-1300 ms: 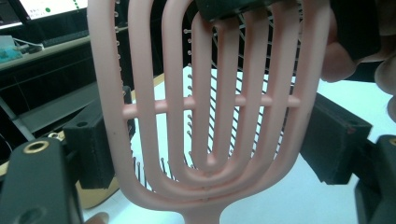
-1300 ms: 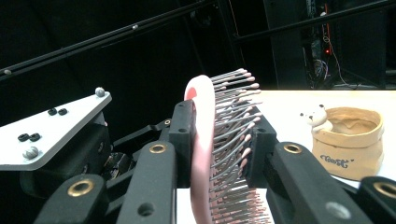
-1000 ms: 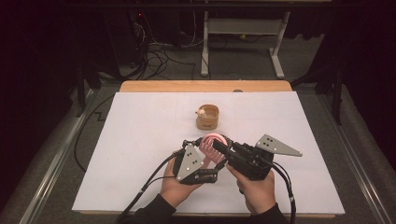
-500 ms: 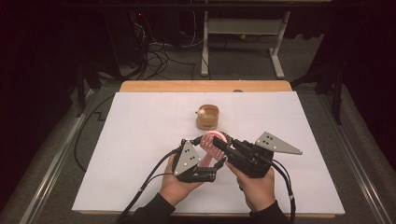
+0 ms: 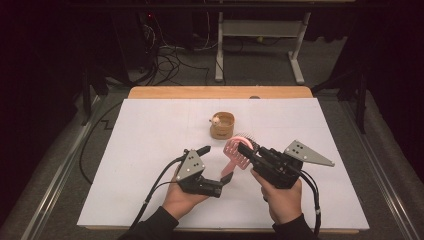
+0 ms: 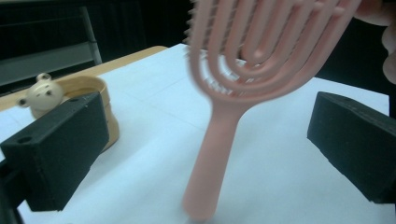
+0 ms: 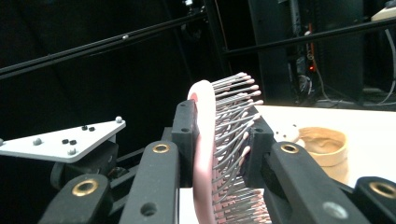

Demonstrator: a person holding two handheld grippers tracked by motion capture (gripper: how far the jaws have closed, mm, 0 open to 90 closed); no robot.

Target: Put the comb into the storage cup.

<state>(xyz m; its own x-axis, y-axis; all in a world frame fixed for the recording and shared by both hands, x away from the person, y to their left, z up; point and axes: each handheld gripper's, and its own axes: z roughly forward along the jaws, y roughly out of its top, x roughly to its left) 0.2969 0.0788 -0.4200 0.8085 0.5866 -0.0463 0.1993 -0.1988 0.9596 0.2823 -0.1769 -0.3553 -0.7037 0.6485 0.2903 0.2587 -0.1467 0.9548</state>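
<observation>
Hairbrush [image 5: 237, 151], pink and open-ribbed, sits clamped by its head between the jaws of the right gripper [image 5: 245, 148], handle hanging down and toward the left gripper [image 5: 216, 164]. The left gripper's jaws have just been opening and now stand wide, one on each side of the handle without touching it, so the handover looks finished on this side: the right hand alone carries the brush, and what remains, judging by the scene, is to take it somewhere, perhaps to the small wooden cup [image 5: 222, 125] just beyond the right gripper's tip. The left gripper view shows the bare handle between its parted pads [image 6: 60, 149]; the right gripper view shows the bristles [image 7: 233, 121] squeezed against one pad, which the high view cannot resolve.
</observation>
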